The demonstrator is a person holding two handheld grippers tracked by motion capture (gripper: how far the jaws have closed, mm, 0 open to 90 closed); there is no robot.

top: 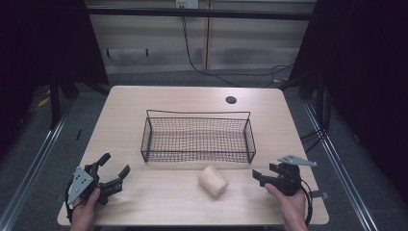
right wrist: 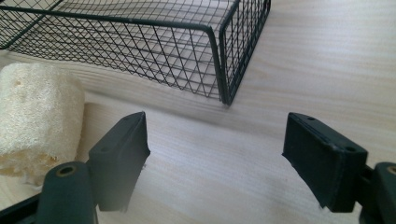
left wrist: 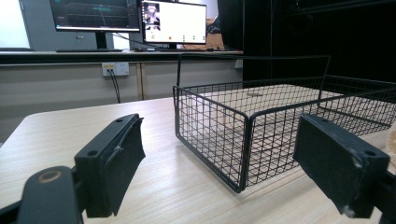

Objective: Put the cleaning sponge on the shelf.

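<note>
A pale loofah piece (top: 212, 180) lies on the wooden table (top: 168, 197), just in front of the black wire basket (top: 197, 156), which holds nothing. My left gripper (top: 115, 164) rests near the front left corner, open, its jaws wide apart and pointing toward the basket (left wrist: 210, 135). My right gripper (top: 263, 172) sits at the front right, open and bare, aimed left at the loofah. In the right gripper view the loofah (right wrist: 37, 121) lies left of the open gripper (right wrist: 217, 126), outside the jaws, with the basket's corner (right wrist: 224, 70) beyond. The left gripper (left wrist: 219, 140) frames the basket's near corner.
A round cable hole (top: 231, 100) sits at the table's back right. Metal rails run along the floor on both sides, and cables trail behind the table. Monitors (left wrist: 173, 21) stand on a far desk in the left gripper view.
</note>
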